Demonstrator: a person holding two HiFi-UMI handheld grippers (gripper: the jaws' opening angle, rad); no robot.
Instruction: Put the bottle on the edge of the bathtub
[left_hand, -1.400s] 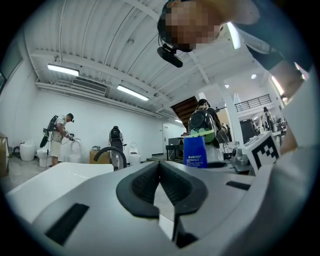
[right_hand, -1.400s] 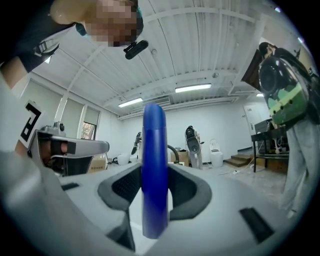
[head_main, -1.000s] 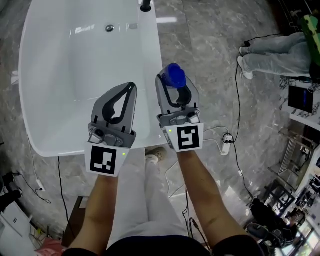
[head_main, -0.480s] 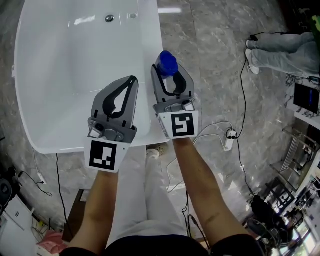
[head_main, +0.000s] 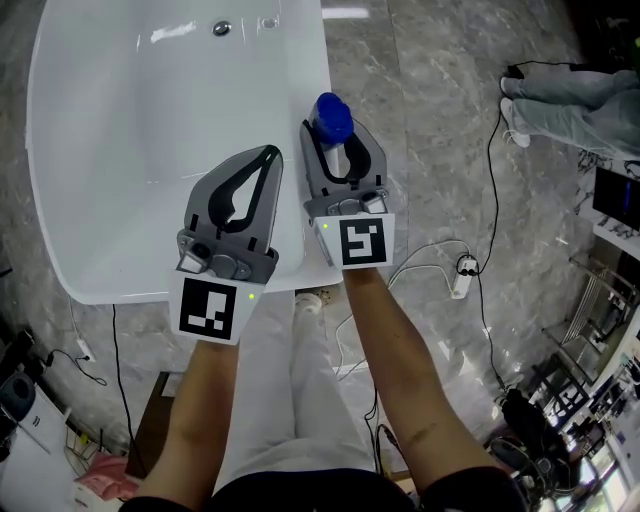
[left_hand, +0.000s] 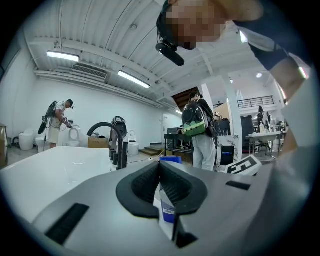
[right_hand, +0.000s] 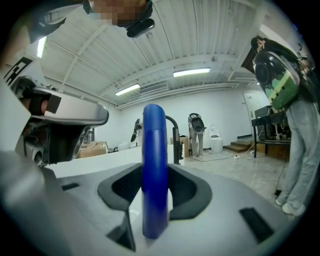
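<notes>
At the bathtub (head_main: 120, 150) edge, a blue bottle (head_main: 331, 116) is clamped in the right gripper (head_main: 336, 138), while the left gripper (head_main: 266, 156) is closed, empty.

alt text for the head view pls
Seen from above, the right gripper holds a blue-capped bottle at the right rim of a white bathtub. The left gripper, jaws together and empty, hangs over the bathtub beside it.
</notes>
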